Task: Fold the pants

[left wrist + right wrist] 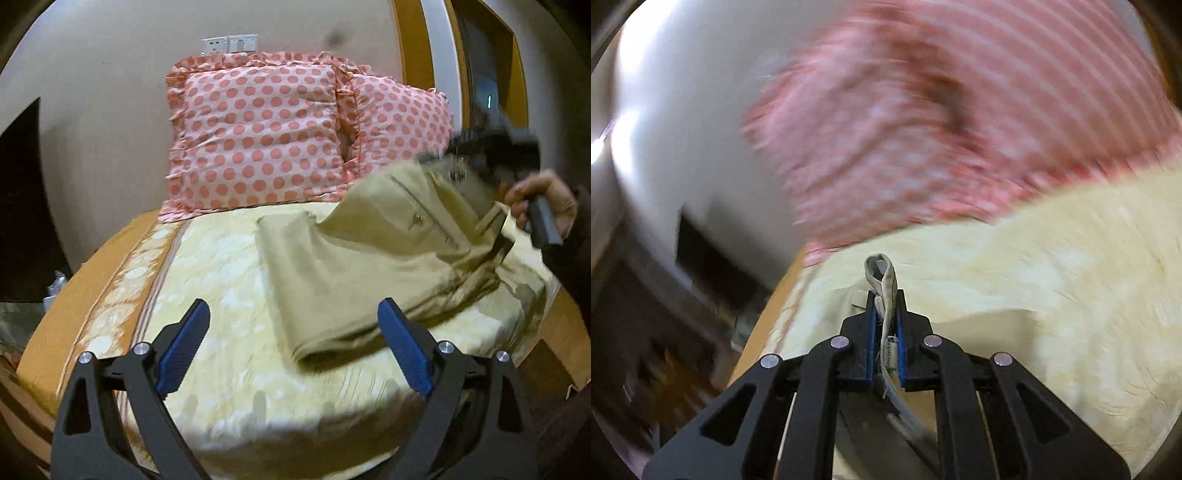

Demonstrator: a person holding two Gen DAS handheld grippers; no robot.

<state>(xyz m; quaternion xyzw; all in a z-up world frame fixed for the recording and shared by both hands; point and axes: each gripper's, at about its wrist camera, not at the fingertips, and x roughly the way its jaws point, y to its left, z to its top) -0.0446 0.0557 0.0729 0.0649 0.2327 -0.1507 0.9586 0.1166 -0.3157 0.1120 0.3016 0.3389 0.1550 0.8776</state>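
Observation:
Olive-tan pants lie partly folded on the bed, their folded edge toward me and their waist end lifted at the right. My left gripper is open and empty, just in front of the folded edge. My right gripper shows blurred in the left wrist view, holding the raised waist end. In the right wrist view my right gripper is shut on a pinched strip of the pants' fabric, which sticks out past the fingertips.
The bed has a pale yellow patterned cover with an orange border. Two pink polka-dot pillows lean against the wall at the head. A wooden frame stands at the back right. The right wrist view is motion-blurred.

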